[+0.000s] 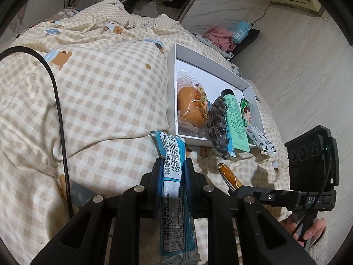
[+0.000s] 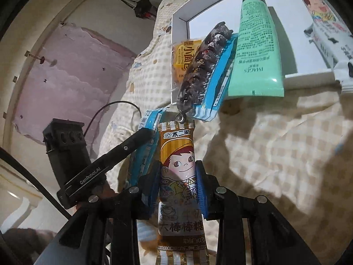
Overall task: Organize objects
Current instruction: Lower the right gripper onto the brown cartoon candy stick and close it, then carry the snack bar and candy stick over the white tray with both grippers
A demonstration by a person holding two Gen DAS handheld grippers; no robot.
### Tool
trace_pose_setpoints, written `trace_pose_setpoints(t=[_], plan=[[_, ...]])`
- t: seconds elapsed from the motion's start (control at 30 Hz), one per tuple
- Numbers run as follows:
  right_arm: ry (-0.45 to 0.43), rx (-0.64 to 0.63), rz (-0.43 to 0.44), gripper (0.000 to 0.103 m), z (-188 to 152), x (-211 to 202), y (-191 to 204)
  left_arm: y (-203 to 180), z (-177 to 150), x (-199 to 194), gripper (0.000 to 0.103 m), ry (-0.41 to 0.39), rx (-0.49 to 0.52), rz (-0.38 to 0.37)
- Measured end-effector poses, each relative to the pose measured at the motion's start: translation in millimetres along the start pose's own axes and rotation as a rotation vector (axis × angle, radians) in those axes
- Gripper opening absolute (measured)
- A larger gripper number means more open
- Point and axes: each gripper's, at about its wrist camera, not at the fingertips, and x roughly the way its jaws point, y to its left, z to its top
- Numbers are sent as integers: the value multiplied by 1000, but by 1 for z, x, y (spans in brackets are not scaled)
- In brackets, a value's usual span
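My left gripper [image 1: 171, 172] is shut on a blue snack packet [image 1: 169, 154] and holds it above the checked quilt, just short of the white box [image 1: 189, 55]. My right gripper [image 2: 177, 176] is shut on a brown lollipop packet [image 2: 176, 150], which also shows in the left wrist view [image 1: 229, 175]. The box holds a wrapped bun [image 1: 190, 108], a dark hair claw [image 1: 217, 123], a green tube [image 1: 236, 121], a green snack packet [image 1: 246, 110] and a white packet [image 1: 261, 140]. The claw, the tube and the white packet overhang the box's near edge.
The checked quilt [image 1: 99, 88] covers the bed. A black cable [image 1: 59, 114] runs over it at the left. A pink cloth [image 1: 218, 37] and a blue pack [image 1: 239, 31] lie past the bed's far corner. Pale wood floor [image 1: 297, 66] is on the right.
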Motion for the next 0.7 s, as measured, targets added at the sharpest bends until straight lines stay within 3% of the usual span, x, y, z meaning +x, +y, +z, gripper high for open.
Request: trace_pose_setpoints(t=[0.4,0.7], plan=[[-65,-10,-41,32,6,-4,4,-2,0,2,20,3,12,-1],[-103,37,-69,32,37,-15,-14,-9,8,-1,20,-11,38,-10]])
